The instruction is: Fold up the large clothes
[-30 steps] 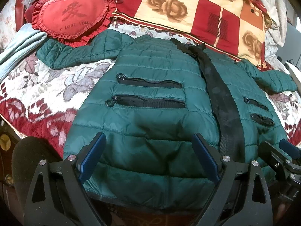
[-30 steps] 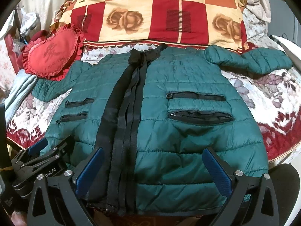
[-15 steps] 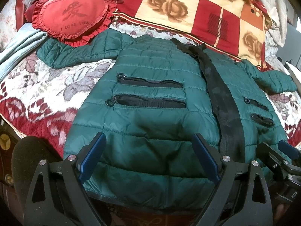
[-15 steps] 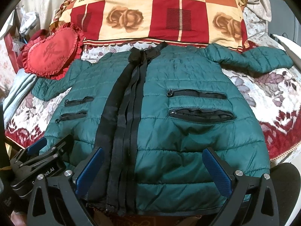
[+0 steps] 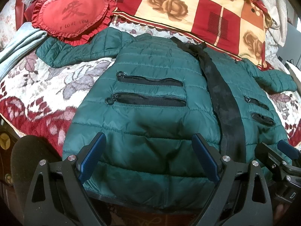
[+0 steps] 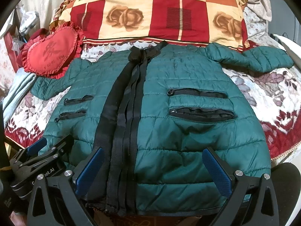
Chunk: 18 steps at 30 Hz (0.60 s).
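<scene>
A dark green quilted jacket (image 5: 150, 116) lies flat, front up, on the bed, sleeves spread out to both sides; it also shows in the right wrist view (image 6: 188, 124). A black placket strip (image 6: 124, 124) runs down its middle. My left gripper (image 5: 148, 156) is open over the hem of the jacket's left half, jaws wide apart. My right gripper (image 6: 152, 171) is open over the hem of the right half. Each gripper shows at the edge of the other's view: the right one (image 5: 282, 160), the left one (image 6: 43, 156).
A red heart-shaped cushion (image 5: 73, 17) lies at the far left by the left sleeve. A red and cream rose-patterned quilt (image 6: 156, 13) lies behind the collar. A floral bedspread (image 5: 37, 94) covers the bed. Light blue cloth (image 5: 17, 45) lies at the left edge.
Almost nothing; both grippers stay open at the hem, with only a slight shift of view.
</scene>
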Each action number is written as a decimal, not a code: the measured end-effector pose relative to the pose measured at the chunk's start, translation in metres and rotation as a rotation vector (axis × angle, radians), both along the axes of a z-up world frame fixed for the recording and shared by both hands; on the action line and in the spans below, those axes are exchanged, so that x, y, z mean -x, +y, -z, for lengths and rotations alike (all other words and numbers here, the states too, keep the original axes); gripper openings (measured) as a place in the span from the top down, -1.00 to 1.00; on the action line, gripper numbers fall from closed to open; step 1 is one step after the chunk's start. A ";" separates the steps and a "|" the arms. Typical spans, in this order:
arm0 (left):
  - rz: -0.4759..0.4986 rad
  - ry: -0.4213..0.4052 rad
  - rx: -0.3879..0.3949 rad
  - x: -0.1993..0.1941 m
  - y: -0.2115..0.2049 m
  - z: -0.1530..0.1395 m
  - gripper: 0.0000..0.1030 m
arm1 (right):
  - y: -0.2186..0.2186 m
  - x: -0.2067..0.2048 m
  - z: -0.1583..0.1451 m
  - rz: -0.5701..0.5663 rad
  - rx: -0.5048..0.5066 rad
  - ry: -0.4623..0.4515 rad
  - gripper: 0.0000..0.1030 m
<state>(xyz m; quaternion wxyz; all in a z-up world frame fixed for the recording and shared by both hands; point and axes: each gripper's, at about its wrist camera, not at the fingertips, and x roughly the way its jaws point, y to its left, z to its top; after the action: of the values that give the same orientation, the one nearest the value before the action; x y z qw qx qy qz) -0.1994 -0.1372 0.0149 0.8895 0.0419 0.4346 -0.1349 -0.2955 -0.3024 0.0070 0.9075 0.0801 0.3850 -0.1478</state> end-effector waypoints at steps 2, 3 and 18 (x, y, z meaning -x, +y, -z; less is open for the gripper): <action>0.001 0.002 0.001 -0.001 0.000 0.000 -0.80 | 0.000 0.000 0.000 -0.001 -0.002 0.000 -1.00; 0.001 0.004 0.001 -0.001 0.000 0.000 -0.80 | 0.000 0.000 0.001 0.000 -0.004 0.002 -1.00; 0.004 0.009 -0.004 0.000 0.001 0.003 -0.80 | 0.002 -0.006 0.004 0.004 -0.023 0.065 -1.00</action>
<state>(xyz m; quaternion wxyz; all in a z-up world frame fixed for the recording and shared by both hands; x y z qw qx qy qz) -0.1992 -0.1367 0.0123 0.8871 0.0437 0.4389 -0.1359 -0.2892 -0.3001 0.0033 0.8931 0.0864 0.4160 -0.1475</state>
